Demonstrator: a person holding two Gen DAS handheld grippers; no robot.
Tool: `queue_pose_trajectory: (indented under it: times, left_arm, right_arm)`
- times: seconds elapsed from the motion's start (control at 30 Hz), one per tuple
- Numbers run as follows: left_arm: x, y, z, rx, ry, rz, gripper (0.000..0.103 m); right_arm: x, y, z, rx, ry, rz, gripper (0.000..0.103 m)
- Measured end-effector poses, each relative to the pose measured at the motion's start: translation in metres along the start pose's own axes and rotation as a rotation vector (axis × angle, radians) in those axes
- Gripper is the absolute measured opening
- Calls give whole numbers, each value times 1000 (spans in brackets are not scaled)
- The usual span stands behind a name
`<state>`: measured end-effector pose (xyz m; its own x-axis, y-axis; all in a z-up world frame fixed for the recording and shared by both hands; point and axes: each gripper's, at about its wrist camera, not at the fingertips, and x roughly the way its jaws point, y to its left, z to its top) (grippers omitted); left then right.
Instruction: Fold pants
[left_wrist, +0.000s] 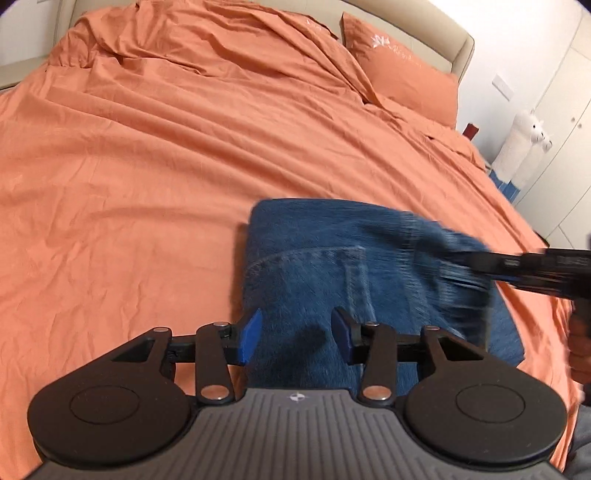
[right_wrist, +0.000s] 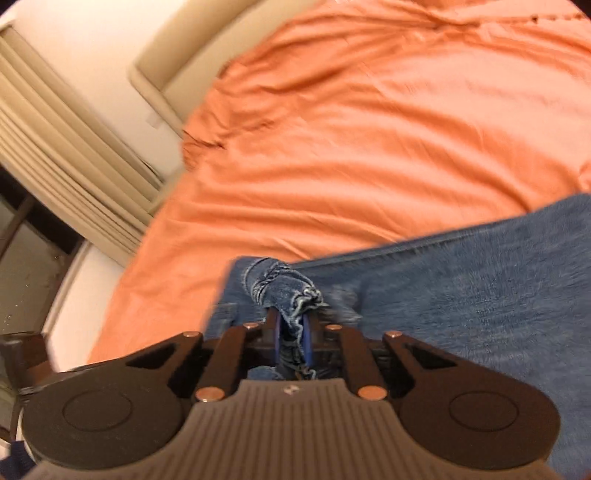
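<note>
Blue denim pants (left_wrist: 332, 266) lie partly folded on the orange bed sheet (left_wrist: 147, 166). My left gripper (left_wrist: 295, 336) is open just above the near part of the pants and holds nothing. My right gripper (right_wrist: 291, 332) is shut on a bunched, frayed edge of the pants (right_wrist: 284, 291) and lifts it. In the left wrist view the right gripper (left_wrist: 480, 266) comes in from the right, blurred, with a denim flap raised in it. The rest of the pants (right_wrist: 480, 295) spread to the right in the right wrist view.
An orange pillow (left_wrist: 402, 70) lies against the beige headboard (left_wrist: 461, 48). A white plush toy (left_wrist: 524, 147) stands by the white cabinet at the far right. A beige curtain (right_wrist: 74, 155) and the bed's edge show left in the right wrist view.
</note>
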<state>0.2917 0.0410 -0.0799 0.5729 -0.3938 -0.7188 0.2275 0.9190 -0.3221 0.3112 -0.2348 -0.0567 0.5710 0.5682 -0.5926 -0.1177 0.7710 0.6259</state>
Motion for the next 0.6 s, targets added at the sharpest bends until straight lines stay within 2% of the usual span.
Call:
queue_pose_trajectory:
  times: [0.07,0.13,0.2,0.33,0.4,0.47,0.6]
  left_arm:
    - [2,-4,2,-3,0,-13,48]
    - [9,-9,3,2,12,-10,49]
    - [20,-10,2,8,35,7,48]
    - [37,-7,0,0,59,28,47]
    - [39,-5,-1,-2,59,26,47]
    - [41,-3,0,1,60,22,47]
    - [44,1,1,-1,59,10,47]
  right_arm:
    - [-24,5,-2,13,-31,33,6]
    - [-31,-2,-6,46,-24,-3,6]
    - [-19,-19,-13,108,9,-49,6]
    - [10,-49,-27,212,32,-79,7]
    - [17,-58,-29,242,29,-85,14]
    - [24,-63,-29,255,37,-84,29]
    - [34,-81,-27,310,50,-46,33]
